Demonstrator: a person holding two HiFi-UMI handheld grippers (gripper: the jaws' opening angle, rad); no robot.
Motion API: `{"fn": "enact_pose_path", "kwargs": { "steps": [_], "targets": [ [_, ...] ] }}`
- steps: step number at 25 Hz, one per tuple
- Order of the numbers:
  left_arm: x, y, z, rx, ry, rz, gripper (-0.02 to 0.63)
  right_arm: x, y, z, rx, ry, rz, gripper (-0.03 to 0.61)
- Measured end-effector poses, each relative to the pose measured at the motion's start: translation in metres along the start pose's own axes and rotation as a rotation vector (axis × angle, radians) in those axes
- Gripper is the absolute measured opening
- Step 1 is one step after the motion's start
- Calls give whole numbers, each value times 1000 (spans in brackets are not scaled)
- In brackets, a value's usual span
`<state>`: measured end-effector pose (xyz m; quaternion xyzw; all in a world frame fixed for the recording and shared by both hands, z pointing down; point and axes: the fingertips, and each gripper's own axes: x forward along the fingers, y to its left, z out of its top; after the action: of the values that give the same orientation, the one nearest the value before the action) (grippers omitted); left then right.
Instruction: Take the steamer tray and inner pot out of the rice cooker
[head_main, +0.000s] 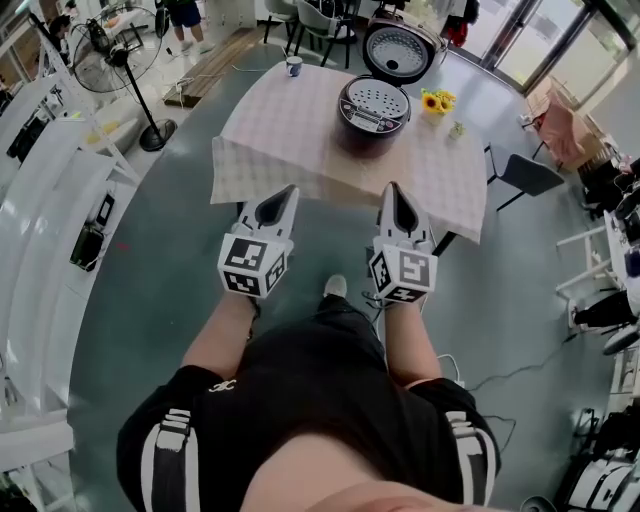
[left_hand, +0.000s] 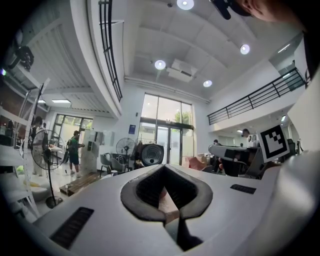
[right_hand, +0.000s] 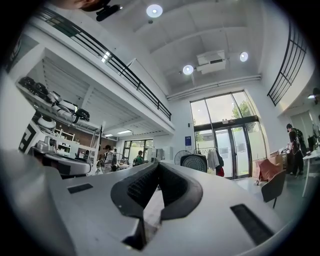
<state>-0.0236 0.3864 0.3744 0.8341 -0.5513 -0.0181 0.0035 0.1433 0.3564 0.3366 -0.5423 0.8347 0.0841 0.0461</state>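
The rice cooker (head_main: 374, 104) stands open near the far edge of the cloth-covered table (head_main: 290, 140). Its lid (head_main: 400, 45) is raised, and the perforated steamer tray (head_main: 376, 98) sits in its top. The inner pot is hidden under the tray. My left gripper (head_main: 288, 190) and right gripper (head_main: 393, 187) hover side by side short of the table's near edge, both shut and empty. In the left gripper view the jaws (left_hand: 164, 167) point level towards the cooker's lid (left_hand: 151, 154). In the right gripper view the gripper (right_hand: 156, 164) also points that way, with the lid (right_hand: 196, 162) beyond it.
On the table stand a white cup (head_main: 293, 66) at the far left and yellow flowers (head_main: 435, 100) beside the cooker. A standing fan (head_main: 125, 50) is at the left, and a dark chair (head_main: 528, 175) at the table's right. White shelving (head_main: 50, 230) runs along the left.
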Motion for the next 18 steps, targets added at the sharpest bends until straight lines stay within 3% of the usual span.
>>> {"fn": "enact_pose_path", "kwargs": {
  "steps": [10, 18],
  "targets": [
    [25, 10, -5, 33, 8, -7, 2, 16, -24, -18, 0, -4, -52, 2],
    [98, 34, -19, 35, 19, -13, 3, 69, -69, -57, 15, 18, -92, 2]
  ]
}}
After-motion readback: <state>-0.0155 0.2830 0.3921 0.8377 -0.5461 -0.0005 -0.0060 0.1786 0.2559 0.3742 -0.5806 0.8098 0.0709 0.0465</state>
